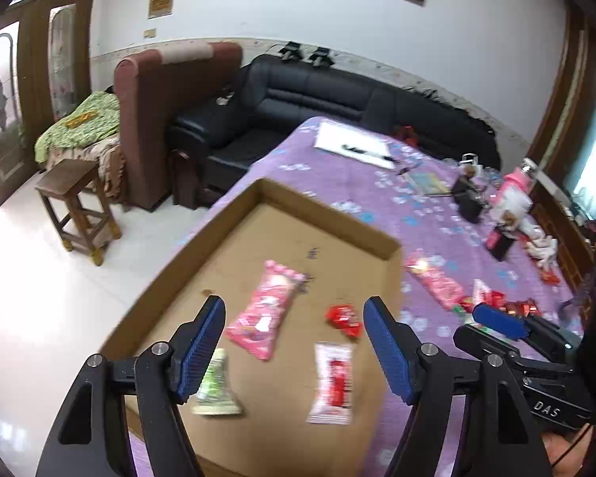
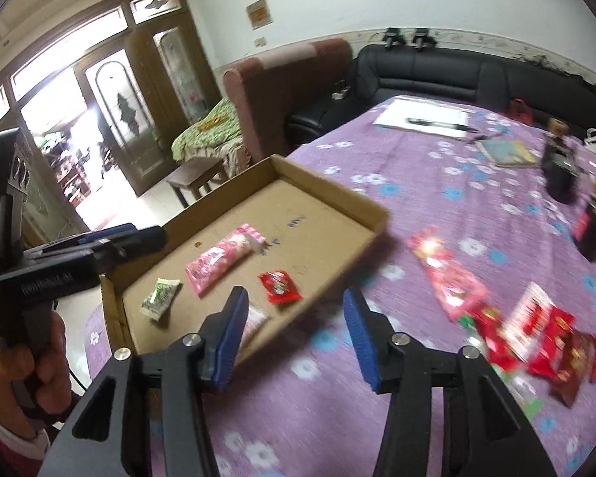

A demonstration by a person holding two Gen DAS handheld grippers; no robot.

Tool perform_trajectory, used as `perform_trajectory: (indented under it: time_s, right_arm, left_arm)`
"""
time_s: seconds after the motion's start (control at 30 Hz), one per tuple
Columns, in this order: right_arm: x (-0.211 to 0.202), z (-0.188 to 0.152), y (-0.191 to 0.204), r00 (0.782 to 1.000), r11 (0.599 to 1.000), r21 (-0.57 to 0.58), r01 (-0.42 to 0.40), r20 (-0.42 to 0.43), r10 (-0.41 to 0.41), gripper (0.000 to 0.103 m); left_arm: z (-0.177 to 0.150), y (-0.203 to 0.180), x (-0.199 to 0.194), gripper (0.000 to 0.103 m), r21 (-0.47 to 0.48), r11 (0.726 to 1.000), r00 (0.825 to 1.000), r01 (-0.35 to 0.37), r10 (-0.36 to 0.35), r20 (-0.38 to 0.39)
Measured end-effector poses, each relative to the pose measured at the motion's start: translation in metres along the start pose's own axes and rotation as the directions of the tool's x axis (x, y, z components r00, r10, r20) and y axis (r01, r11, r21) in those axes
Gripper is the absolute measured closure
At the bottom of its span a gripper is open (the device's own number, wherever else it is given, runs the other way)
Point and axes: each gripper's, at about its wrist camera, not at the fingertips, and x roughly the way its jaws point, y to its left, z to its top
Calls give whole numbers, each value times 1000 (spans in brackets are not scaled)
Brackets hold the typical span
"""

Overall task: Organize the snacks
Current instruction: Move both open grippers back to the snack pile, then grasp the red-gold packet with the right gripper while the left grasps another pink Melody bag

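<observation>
While both grippers (image 1: pixel 294 349) gape empty, four snacks (image 1: pixel 263 314) lie boxed — others outside.

Purple flowered tablecloth (image 2: pixel 417 183), brown cardboard tray (image 2: pixel 329 183), pink packet (image 1: pixel 264 308).

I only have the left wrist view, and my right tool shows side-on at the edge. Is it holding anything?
Observer: No. In the right wrist view the right tool is open with nothing between its fingers.
Operator: The green packet is half hidden for me. Is it inside the box?
Observer: Yes. The green packet lies flat in the cardboard box, near its left wall.
Operator: What's left outside, past the right tool?
Observer: A blurred heap of red packets on the purple tablecloth, to the right of that tool. I can't count them.
</observation>
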Motion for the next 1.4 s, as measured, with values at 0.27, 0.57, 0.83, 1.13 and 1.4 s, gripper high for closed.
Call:
perform_trajectory:
  time_s: [0.27,0.57,0.83,1.13,1.4]
  right_arm:
    - [-55,-29,-57,995,991,104,84,42,-89,46]
    - [-94,-61,-127,980,960,212,185,38,-197,46]
    - [-115,-87,-170,964,930,266,254,11,-266,46]
    - [-120,-96,-189,946,918,243,315,1,-325,46]
    - [-120,-87,-223,913,887,231,399,-15,-407,46]
  left_arm:
    - [-4,-51,-10,20,79,995,998,64,-64,-1]
    - [-19,-95,6,20,135,985,993,111,-105,-55]
    - [-32,-124,24,20,167,975,986,144,-128,-104]
    - [-36,-154,66,21,175,972,977,157,-127,-174]
    - [-9,-167,128,21,67,991,967,112,-93,-238]
